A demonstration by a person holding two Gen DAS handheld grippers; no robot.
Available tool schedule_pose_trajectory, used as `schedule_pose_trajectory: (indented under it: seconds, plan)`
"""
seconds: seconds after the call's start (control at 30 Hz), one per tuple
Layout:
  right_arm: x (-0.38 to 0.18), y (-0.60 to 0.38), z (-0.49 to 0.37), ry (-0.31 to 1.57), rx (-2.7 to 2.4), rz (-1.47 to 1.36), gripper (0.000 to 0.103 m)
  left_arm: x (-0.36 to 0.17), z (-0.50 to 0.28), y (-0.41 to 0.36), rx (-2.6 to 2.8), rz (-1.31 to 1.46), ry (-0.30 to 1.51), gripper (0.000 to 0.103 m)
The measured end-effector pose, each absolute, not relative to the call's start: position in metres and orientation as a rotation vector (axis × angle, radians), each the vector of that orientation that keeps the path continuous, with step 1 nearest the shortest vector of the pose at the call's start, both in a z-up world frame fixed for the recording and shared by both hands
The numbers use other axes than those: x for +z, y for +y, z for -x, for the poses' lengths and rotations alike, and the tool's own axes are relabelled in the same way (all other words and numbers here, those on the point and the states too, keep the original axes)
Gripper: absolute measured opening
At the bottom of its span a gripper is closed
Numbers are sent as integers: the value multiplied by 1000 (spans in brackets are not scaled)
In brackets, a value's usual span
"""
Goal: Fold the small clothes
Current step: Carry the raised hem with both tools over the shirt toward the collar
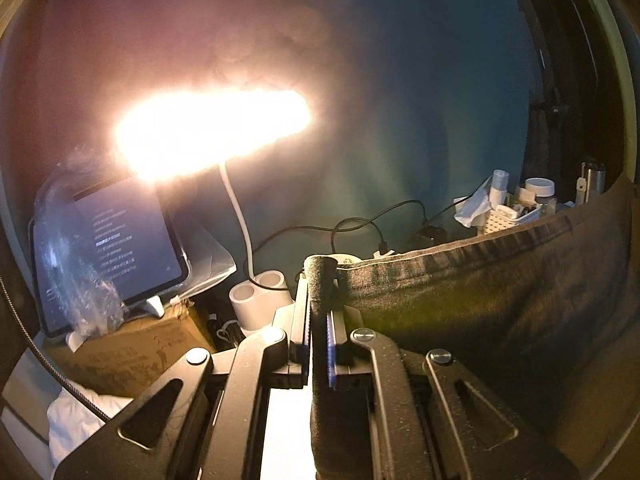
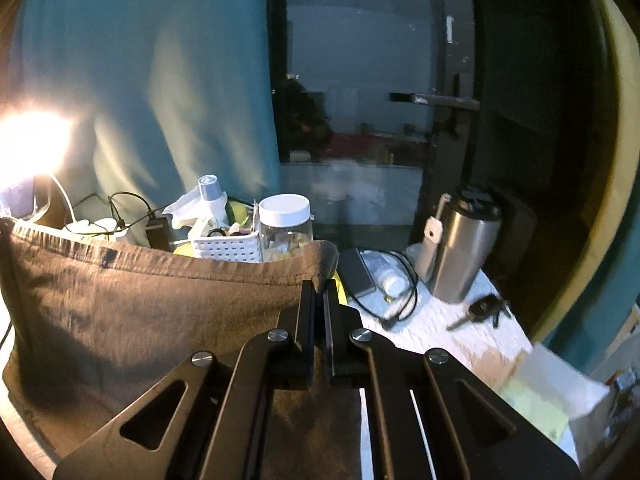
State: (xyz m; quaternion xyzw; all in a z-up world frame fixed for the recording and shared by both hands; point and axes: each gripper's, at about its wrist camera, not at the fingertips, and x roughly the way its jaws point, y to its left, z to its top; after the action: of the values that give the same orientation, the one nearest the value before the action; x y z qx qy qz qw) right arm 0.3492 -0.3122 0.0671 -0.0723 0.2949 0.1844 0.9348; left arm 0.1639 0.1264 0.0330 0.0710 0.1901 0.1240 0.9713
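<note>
While stretching between two clamped tools, hanging as a taut brown-grey garment [image 2: 152,312] above the white table covering [image 2: 452,332], its hemmed upper edge sagging slightly in the middle. Nearest the lens, pinching one corner of the cloth with the left gripper [image 1: 320,300], jaws pressed together on a rolled tip of fabric; gripping the opposite corner with the right gripper [image 2: 320,292], jaws likewise squeezed tight on the cloth. Just beyond the right tool, lying on the covering: a dark flat power bank [image 2: 358,272], a looped black cable [image 2: 400,300] and a set of keys [image 2: 486,308]. Standing upright near them, a steel tumbler [image 2: 460,248]. Behind the cloth's top edge, showing a white perforated basket [image 2: 228,248] beside a white-lidded clear jar [image 2: 285,220]. On the left side, sitting on a cardboard box [image 1: 136,352], a propped tablet [image 1: 116,236] with a lit screen, a white lamp base [image 1: 260,300] just beside it. Farthest back, glaring brightly, the lamp head [image 1: 212,132] against a teal wall [image 1: 420,100].
</note>
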Motion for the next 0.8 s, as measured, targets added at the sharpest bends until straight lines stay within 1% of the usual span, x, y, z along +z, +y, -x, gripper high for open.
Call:
schedule_pose_trajectory:
  seconds: [0.27,0.47,0.8]
  plan:
    - [51,-292,-390,616,395,170,5,21,-200,136,254,-151,407,5]
    - [16,-282,-417,677,400,150,5,-4,-231,144,264,-154,478,5]
    - [-28,-268,-454,760,390,230,5,-38,-266,149,265,-159,569,5]
